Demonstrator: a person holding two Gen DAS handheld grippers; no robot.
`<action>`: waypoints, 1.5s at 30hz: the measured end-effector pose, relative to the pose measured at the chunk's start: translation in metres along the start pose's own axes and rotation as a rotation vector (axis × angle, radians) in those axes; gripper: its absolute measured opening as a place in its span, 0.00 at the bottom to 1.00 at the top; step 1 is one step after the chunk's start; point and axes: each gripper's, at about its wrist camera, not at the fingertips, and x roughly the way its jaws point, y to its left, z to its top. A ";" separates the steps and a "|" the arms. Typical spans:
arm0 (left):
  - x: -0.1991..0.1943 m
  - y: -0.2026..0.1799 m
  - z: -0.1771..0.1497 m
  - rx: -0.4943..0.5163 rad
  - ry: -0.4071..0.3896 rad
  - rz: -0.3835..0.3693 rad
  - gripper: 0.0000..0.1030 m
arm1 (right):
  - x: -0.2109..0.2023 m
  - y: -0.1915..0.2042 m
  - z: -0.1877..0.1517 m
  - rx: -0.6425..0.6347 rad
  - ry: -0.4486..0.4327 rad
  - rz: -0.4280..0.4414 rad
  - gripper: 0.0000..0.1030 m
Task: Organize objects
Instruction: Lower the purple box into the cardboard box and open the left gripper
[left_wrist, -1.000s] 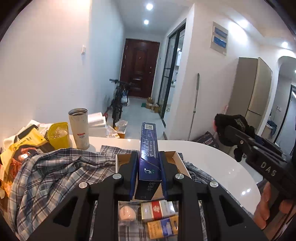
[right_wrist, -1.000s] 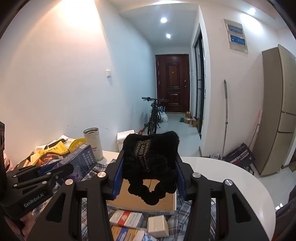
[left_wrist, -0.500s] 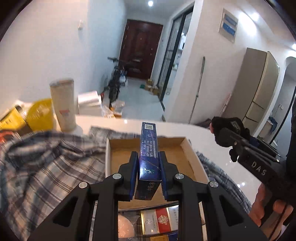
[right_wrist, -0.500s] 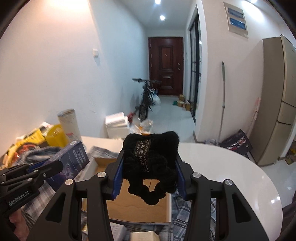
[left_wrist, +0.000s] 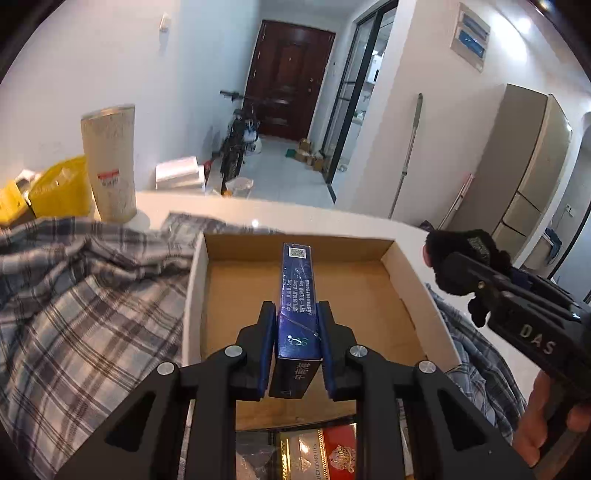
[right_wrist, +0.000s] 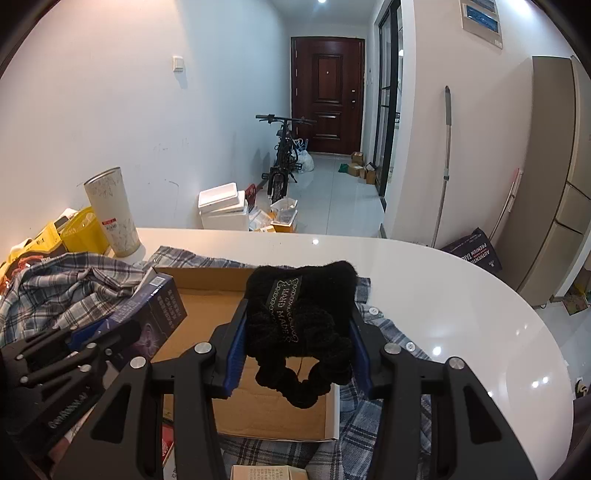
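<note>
Tongs on the left (left_wrist: 296, 354) pinch a tall blue carton (left_wrist: 297, 295) on edge above the empty cardboard tray (left_wrist: 413, 269), which lies on a plaid shirt (left_wrist: 74, 295) near the worktop's (right_wrist: 424, 280) front edge; let go from this height, the narrow carton would likely topple flat or clip the tray wall. Further right, the right tongs (right_wrist: 297, 332) squeeze a fluffy black knit bundle (right_wrist: 301, 317) over the tray's right side, and its dangling loop could snag a pad or spill over the rim onto the shirt.
</note>
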 end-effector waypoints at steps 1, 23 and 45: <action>0.005 0.002 -0.002 -0.013 0.022 -0.010 0.23 | 0.001 0.001 0.000 -0.002 0.003 0.001 0.45; 0.021 0.033 -0.017 -0.207 0.106 -0.021 0.23 | 0.008 0.005 -0.002 -0.010 0.011 -0.001 0.45; -0.040 0.019 -0.005 -0.070 -0.136 0.114 0.24 | 0.004 -0.004 -0.003 0.039 0.041 0.049 0.46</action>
